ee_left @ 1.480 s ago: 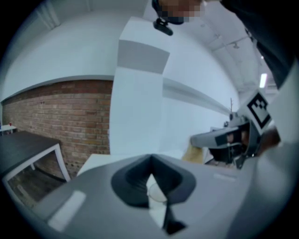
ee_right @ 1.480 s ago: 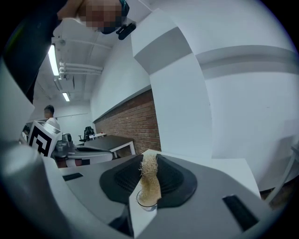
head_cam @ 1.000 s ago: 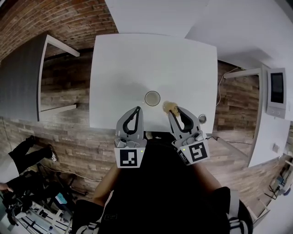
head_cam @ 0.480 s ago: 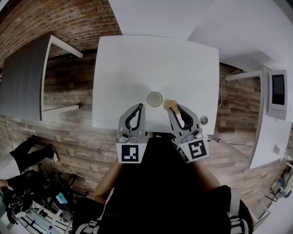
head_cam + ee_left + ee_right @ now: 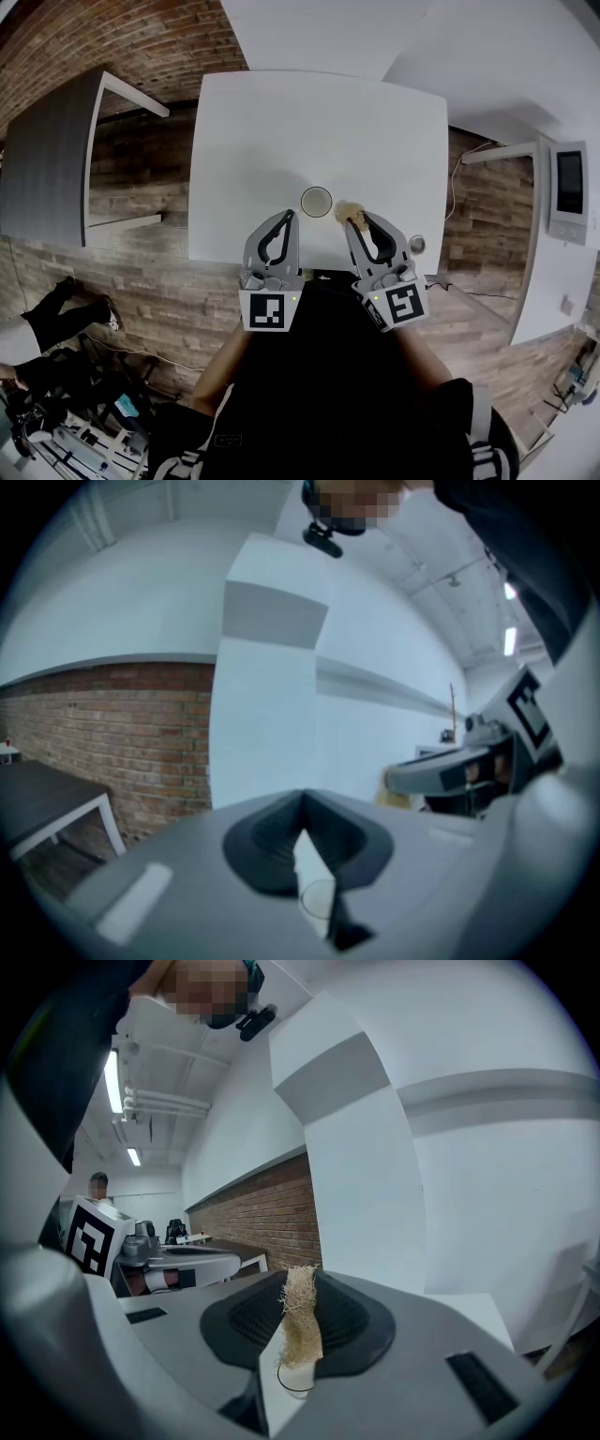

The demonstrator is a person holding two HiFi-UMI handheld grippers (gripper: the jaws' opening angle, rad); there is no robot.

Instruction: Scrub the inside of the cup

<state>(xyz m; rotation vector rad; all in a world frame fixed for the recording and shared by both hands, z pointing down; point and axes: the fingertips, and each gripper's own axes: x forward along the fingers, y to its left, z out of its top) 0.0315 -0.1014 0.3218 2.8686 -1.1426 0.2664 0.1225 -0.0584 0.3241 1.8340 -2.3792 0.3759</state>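
The left gripper (image 5: 286, 217) hangs over the near edge of the white table (image 5: 319, 122), jaws together on nothing. Beside it, the right gripper (image 5: 356, 225) is clamped on a straw-coloured fibre scrubber (image 5: 348, 212). Just beyond both, the cup (image 5: 316, 201) stands upright near that edge

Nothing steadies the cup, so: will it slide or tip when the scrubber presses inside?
It probably slides: the cup stands free on the smooth table, the shut left gripper short of it. Small and thin-rimmed, it is likely light and tippable. The fibrous scrubber in the right gripper looks soft, so pushes should be gentle.
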